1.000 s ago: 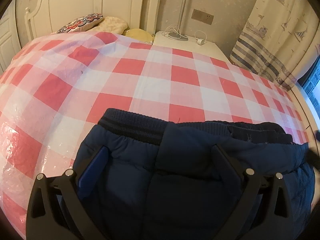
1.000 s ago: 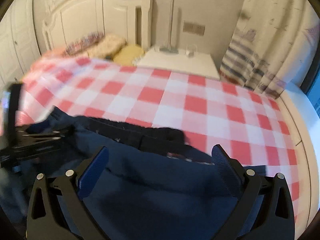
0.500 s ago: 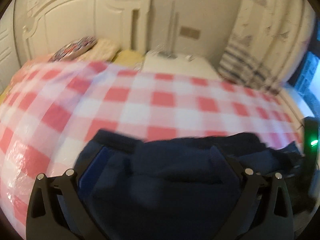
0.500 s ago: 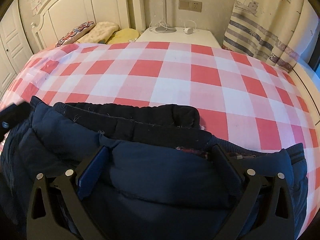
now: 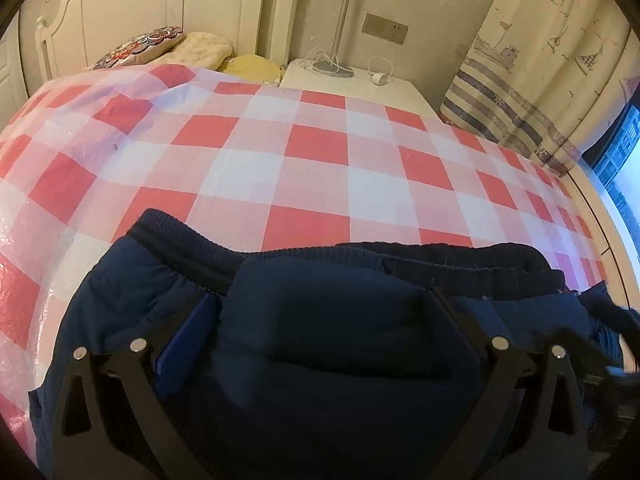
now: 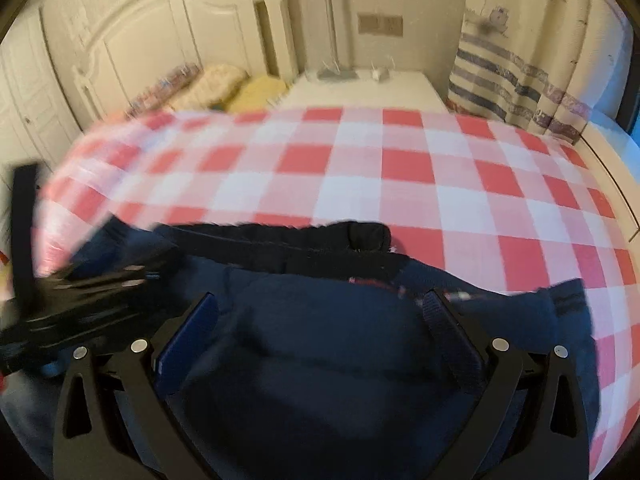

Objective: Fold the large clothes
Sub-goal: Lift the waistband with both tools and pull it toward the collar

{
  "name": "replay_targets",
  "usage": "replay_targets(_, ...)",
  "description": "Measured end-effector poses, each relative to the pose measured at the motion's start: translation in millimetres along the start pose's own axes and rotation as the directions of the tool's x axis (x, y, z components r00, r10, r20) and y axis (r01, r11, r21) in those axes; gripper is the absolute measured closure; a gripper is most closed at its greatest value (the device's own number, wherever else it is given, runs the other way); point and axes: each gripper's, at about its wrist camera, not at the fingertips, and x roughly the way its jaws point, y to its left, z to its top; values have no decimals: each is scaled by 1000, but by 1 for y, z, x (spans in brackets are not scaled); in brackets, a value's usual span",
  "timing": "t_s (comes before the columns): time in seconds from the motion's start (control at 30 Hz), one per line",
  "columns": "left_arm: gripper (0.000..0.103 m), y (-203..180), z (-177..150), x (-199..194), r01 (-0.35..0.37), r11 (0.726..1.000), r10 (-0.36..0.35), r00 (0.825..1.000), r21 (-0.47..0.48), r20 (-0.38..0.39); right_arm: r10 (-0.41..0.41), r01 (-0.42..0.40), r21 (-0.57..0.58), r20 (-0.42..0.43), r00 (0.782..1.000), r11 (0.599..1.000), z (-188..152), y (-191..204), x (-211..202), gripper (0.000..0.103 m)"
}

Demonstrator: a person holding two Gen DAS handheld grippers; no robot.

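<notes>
A navy padded garment [image 5: 340, 344] lies bunched on the near part of the red and white checked bed cover [image 5: 320, 144], its dark ribbed band [image 5: 188, 244] turned toward the headboard. My left gripper [image 5: 320, 300] is open and low over the garment, with a fold of fabric bulging between its wide-set fingers. In the right wrist view the same garment [image 6: 320, 360] fills the space between the fingers of my open right gripper [image 6: 320, 300]. The left gripper [image 6: 92, 292] shows there as a blurred black shape on the garment's left end.
The bed cover stretches bare beyond the garment up to pillows [image 5: 200, 46] and a white headboard [image 5: 132, 8]. A white nightstand [image 5: 360, 84] with a lamp base and cables stands behind. A striped curtain [image 5: 520, 60] and a window ledge run along the right.
Both grippers have shifted a little over the garment while staying open. The right wrist view has pulled back and is blurred by motion, with the left gripper closer on its left. The garment lies much as before.
</notes>
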Motion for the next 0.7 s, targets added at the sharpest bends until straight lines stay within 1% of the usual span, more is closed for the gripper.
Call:
replay_targets(0.03,2,-1,-1,0,1,1000,-1,1000,0,0,0,0,-14,18,1000,1000,-1,-2,-12,5)
replay_targets(0.07,2,0,0,0,1,1000,-1,1000,0,1,-16,17,-28,31,999,999,-2,-6,-21,5)
replay_targets(0.17,2,1,0,0,0,1000,0,1000,0,0,-126,127,-28,37,991,991,-8,-34,-33,5)
replay_targets(0.2,2,1,0,0,0,1000,0,1000,0,0,-150,150,-19,22,988,988,-11,-44,-30,5)
replay_targets(0.23,2,1,0,0,0,1000,0,1000,0,0,-182,182,-6,-36,983,983,-20,-61,-14,4)
replay_targets(0.27,2,1,0,0,1,1000,-1,1000,-2,-1,-172,173,8,-82,982,985,-26,-71,-1,4)
replay_targets(0.3,2,1,-1,-1,5,1000,-5,1000,-6,-1,-81,89,77,-98,992,993,-32,-87,10,4)
replay_targets(0.33,2,1,-1,-1,6,1000,-6,1000,-6,0,-54,64,103,-89,995,993,-32,-93,9,4)
replay_targets(0.37,2,2,0,-1,6,1000,-6,1000,-6,-1,-53,63,103,-92,994,993,-32,-93,10,4)
replay_targets(0.43,2,2,1,-1,5,1000,-5,1000,-6,-10,-85,92,73,-95,992,993,-32,-88,13,4)
replay_targets(0.47,2,3,3,-2,4,1000,-4,1000,-5,-17,-88,94,70,-91,992,993,-33,-87,13,4)
replay_targets(0.5,2,2,3,-6,-10,1000,10,1000,0,-28,-78,84,77,-84,993,993,-34,-89,13,4)
replay_targets(0.53,4,0,0,-15,-27,1000,27,999,5,-22,-65,72,86,-78,995,994,-35,-92,12,4)
replay_targets(0.57,5,-3,-3,-25,-26,1000,26,1000,10,-2,-54,60,95,-73,996,994,-35,-94,12,4)
replay_targets(0.6,5,-8,-8,-38,-10,1000,9,1000,27,25,-42,49,105,-67,997,993,-36,-96,12,4)
replay_targets(0.63,5,-16,-16,-52,10,998,-13,999,65,49,-40,47,106,-66,997,993,-36,-96,11,4)
replay_targets(0.67,4,-25,-24,-60,19,994,-25,998,108,63,-41,48,105,-66,997,993,-36,-96,10,4)
replay_targets(0.7,4,-35,-36,-69,18,985,-32,996,170,80,-43,50,104,-66,997,993,-34,-95,9,4)
